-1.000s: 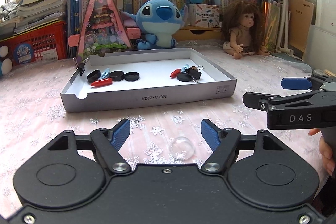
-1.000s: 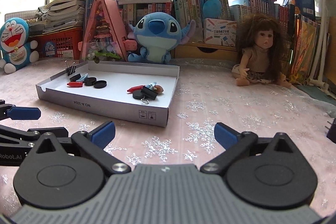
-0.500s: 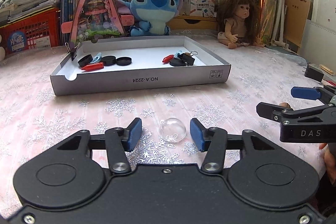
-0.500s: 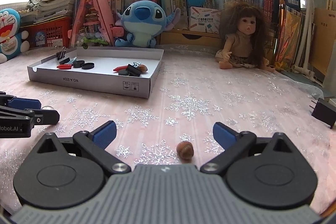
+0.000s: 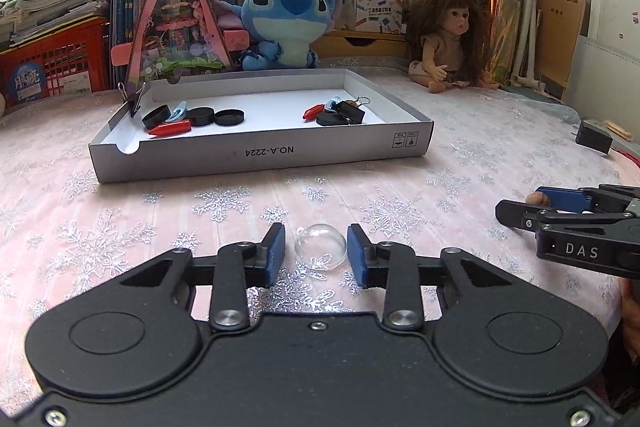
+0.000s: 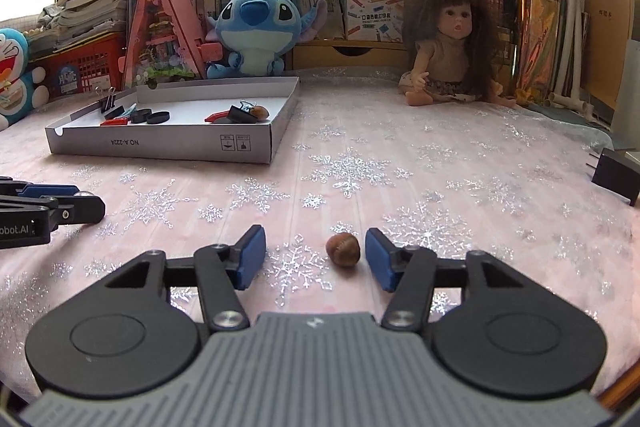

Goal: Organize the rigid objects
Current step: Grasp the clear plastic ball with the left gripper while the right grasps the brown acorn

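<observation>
A clear glass ball [image 5: 320,246] lies on the pink snowflake cloth between the blue pads of my left gripper [image 5: 316,253]. The jaws are open with small gaps on both sides of the ball. A brown nut [image 6: 343,249] lies between the pads of my right gripper [image 6: 315,256], close to the right pad; those jaws are open. The white cardboard tray [image 5: 260,157] holds black caps, red pieces, binder clips and a nut. The tray also shows in the right wrist view [image 6: 168,147]. The right gripper appears at the right of the left wrist view [image 5: 520,211].
A Stitch plush [image 5: 286,19], a doll [image 5: 448,39], a pink triangular toy house [image 5: 176,23], a red basket [image 5: 52,67] and bookshelves line the back. A black plug adapter [image 6: 614,177] lies on the cloth at the right.
Both grippers have narrowed their jaws and moved forward. The left pads now sit close around the glass ball. The nut now lies between the right pads.
</observation>
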Tool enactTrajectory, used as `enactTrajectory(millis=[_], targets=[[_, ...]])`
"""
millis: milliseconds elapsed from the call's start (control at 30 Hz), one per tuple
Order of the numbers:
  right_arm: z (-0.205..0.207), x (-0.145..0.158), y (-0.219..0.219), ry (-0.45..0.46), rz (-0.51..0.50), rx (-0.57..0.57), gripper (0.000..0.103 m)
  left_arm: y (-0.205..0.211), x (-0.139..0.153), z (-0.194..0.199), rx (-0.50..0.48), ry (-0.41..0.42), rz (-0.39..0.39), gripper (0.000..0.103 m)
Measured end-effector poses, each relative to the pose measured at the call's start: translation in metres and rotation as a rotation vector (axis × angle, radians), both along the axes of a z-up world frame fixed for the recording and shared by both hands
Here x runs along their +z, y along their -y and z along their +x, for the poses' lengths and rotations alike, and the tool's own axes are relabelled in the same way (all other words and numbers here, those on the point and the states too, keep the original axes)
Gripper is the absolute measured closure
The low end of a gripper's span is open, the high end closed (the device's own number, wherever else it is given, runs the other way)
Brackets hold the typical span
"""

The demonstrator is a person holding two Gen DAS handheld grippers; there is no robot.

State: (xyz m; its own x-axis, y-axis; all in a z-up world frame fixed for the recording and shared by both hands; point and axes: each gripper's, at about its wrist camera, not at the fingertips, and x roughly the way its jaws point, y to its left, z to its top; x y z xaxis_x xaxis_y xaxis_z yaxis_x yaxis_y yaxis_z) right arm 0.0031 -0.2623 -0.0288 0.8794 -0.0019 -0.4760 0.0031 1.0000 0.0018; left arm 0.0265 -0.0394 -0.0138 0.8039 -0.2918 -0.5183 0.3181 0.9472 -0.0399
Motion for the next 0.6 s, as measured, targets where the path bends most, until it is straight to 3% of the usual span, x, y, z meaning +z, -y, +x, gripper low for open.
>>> enactTrajectory(millis=[200,300,600], targets=[[-0.001,0.001,0.002,0.01,0.007,-0.016,0.064,-0.001,0.001,-0.002,0.002,0.01,-0.001,0.076],[-0.002,0.002,0.003,0.012,0.009,-0.012,0.083,-0.004,0.002,-0.002,0.011,0.006,-0.01,0.076],[0.001,0.009,-0.007,0.031,0.006,0.038,0.083,-0.005,0.003,-0.002,0.014,0.005,-0.01,0.076]])
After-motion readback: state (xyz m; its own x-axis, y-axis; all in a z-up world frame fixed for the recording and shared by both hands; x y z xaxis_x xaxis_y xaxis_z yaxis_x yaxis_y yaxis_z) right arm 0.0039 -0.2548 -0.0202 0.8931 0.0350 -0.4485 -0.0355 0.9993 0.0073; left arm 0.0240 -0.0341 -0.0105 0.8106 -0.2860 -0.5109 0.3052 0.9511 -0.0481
